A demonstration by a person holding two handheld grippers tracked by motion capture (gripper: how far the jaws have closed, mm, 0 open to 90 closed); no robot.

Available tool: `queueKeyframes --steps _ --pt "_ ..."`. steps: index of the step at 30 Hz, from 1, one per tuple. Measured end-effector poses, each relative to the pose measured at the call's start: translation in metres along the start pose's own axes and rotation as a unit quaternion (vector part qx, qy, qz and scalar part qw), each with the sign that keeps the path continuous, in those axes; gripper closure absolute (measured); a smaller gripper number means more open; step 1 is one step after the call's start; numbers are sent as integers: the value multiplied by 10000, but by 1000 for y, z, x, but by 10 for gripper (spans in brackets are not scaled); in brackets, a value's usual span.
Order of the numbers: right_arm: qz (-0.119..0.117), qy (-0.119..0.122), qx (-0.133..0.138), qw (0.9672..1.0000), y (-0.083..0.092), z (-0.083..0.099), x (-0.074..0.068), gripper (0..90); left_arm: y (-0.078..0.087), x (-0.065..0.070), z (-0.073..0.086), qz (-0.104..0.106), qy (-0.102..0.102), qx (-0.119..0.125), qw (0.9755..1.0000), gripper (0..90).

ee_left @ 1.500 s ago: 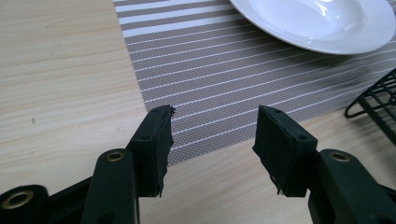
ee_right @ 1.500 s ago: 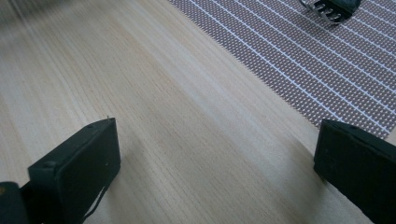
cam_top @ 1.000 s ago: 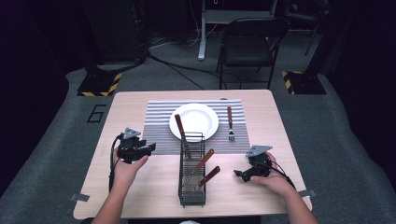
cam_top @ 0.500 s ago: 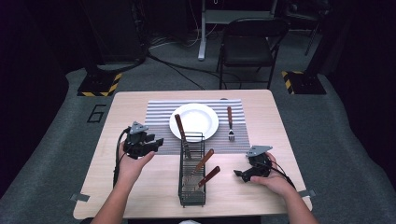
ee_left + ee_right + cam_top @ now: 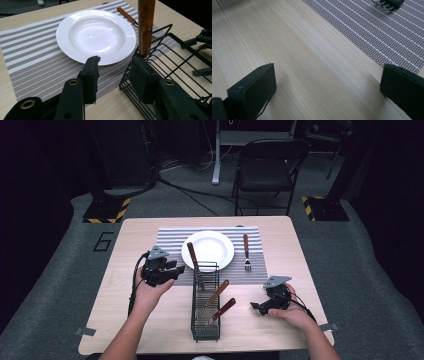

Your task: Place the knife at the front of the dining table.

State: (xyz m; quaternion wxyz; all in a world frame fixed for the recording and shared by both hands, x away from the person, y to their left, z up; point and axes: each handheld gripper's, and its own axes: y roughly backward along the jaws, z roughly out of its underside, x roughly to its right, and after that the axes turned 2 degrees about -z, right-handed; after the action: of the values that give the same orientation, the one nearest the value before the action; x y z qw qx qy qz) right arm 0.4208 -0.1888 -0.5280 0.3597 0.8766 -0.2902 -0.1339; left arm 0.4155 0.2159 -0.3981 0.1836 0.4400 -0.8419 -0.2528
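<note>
A white plate [image 5: 207, 249] [image 5: 96, 35] lies on a grey striped placemat [image 5: 170, 240] [image 5: 372, 27]. A fork [image 5: 246, 251] with a wooden handle rests right of the plate; its tines [image 5: 388, 3] show in the right gripper view. In front stands a black wire basket [image 5: 205, 322] [image 5: 165, 62] holding three wooden-handled utensils: one upright [image 5: 192, 257] [image 5: 146, 25] and two leaning [image 5: 220, 300]. My left gripper [image 5: 176, 269] [image 5: 116, 67] is open just left of the basket's far corner, near the upright handle. My right gripper [image 5: 256, 306] [image 5: 327, 80] is open, low over bare table right of the basket.
The light wooden table [image 5: 125, 250] has bare room on both sides of the basket. A black folding chair [image 5: 267, 165] stands beyond the far edge, with cables and a post on the grey floor behind it.
My left gripper has moved right and forward, from the table's left part up to the basket's far left corner. The right gripper has stayed put.
</note>
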Motion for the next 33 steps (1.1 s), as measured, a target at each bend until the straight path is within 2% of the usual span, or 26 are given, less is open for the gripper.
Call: queueKeyframes --steps 9,12,23,33 --pt "0 -2 0 10000 0 0 0 0 -4 8 -6 107 -56 25 9999 588" --pt "-1 0 0 10000 0 0 0 0 -5 12 -8 152 -130 23 9998 587" --pt "-2 0 0 10000 0 0 0 0 -15 18 -11 313 -190 41 9993 589" --pt "-2 -1 1 10000 0 0 0 0 -29 20 -11 403 -139 -3 9991 632"
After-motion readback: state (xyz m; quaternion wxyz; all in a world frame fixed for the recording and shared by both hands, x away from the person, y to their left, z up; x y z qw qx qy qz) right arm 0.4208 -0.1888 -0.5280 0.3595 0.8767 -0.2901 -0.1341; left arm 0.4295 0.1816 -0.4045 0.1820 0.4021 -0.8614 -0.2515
